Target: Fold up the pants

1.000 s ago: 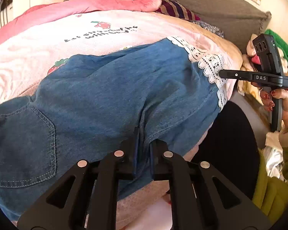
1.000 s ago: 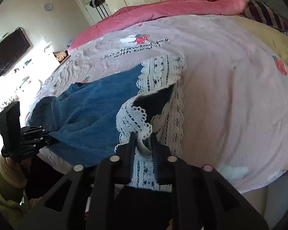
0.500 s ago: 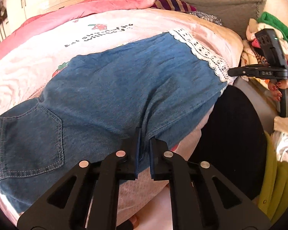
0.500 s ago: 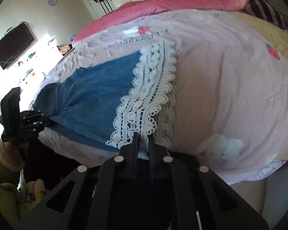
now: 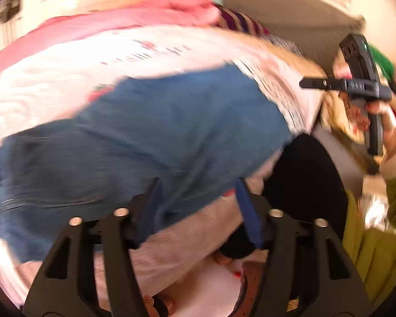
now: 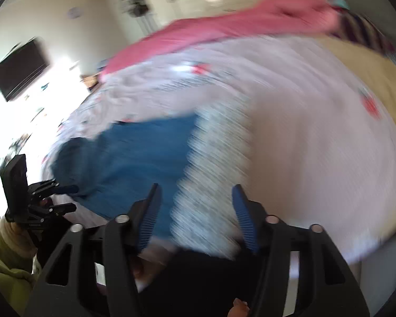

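Soft, floppy denim pants (image 5: 150, 137) with a lace hem (image 6: 213, 163) lie across the frame's centre on the bed (image 6: 316, 145), both grippers (image 5: 198, 206) (image 6: 195, 211) spread wide, holding nothing; best pinched at hem and waistband.

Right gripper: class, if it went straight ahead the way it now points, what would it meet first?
Probably the white lace hem of the denim pants, lying between the open right gripper fingers on the bed; blur makes depth uncertain.

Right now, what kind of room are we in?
Most likely a bedroom. The denim pants lie on a bed with a strawberry-print sheet and a pink quilt, and a TV hangs on the wall.
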Demonstrator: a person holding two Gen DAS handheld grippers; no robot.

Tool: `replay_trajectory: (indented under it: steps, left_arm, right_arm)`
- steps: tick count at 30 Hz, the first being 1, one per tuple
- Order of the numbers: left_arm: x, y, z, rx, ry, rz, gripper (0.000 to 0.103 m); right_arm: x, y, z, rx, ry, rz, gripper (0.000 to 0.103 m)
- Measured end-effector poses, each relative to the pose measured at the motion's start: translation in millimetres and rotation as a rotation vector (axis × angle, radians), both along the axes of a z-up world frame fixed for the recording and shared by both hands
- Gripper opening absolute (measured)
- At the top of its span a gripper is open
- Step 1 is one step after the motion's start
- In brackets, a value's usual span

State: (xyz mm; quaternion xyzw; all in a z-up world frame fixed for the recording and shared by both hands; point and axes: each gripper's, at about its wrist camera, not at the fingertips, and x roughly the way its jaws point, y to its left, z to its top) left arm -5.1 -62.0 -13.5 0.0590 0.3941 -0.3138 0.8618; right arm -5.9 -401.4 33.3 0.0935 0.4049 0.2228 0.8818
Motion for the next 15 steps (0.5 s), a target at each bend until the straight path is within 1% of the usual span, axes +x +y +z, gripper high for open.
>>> replay_trajectory:
  steps: [1,2,4,5,6,7,8,9,11,12,13,14,15]
  left_arm:
    - [1.1,8.2,5.7,-0.008,-0.014,0.035,0.061]
    - [3.4,22.6,14.4,-0.007,-0.044,0.096,0.061]
    - [6.6,41.8,25.1,0.013,-0.088,0.187,0.067]
    - [9.9,52.3,28.7,0.023,-0.100,0.230,0.069]
    - [15.4,66.3,30.9,0.040,-0.107,0.289,0.070]
    - [19.9,76.6,31.1,0.061,-0.110,0.339,0.070]
    - [25.5,86.8,30.0,0.099,-0.113,0.397,0.070]
    - [29.9,94.6,28.1,0.130,-0.115,0.438,0.070]
    - [39.0,109.6,20.3,0.139,-0.072,0.484,0.070]
    - [43.1,116.1,14.5,0.124,-0.035,0.496,0.070]
    - [45.9,120.7,9.6,0.108,-0.010,0.501,0.070]
    - [48.0,123.7,5.0,0.101,0.003,0.508,0.070]
    - [48.7,125.9,-1.0,0.115,0.009,0.523,0.070]
  right_arm:
    - [12.7,19.8,3.7,-0.007,-0.005,0.049,0.063]
    - [23.7,33.2,6.0,-0.013,-0.004,0.083,0.064]
    - [54.1,76.4,10.1,-0.024,-0.011,0.173,0.064]
    - [64.6,88.3,10.7,-0.024,-0.008,0.199,0.064]
    - [84.2,111.0,10.7,-0.019,0.004,0.240,0.064]
    - [95.2,121.1,10.8,-0.014,0.019,0.257,0.064]
    - [108.9,133.6,9.3,-0.005,0.041,0.275,0.064]
    - [130.1,150.2,3.9,0.001,0.083,0.303,0.064]
    - [153.0,164.0,-3.4,-0.022,0.130,0.290,0.064]
    - [168.9,174.3,-9.9,-0.018,0.178,0.298,0.064]
    - [174.6,182.8,-11.7,-0.011,0.198,0.302,0.064]
    - [181.6,188.8,-17.0,-0.005,0.228,0.300,0.064]
    - [191.9,191.5,-25.7,0.003,0.283,0.290,0.064]
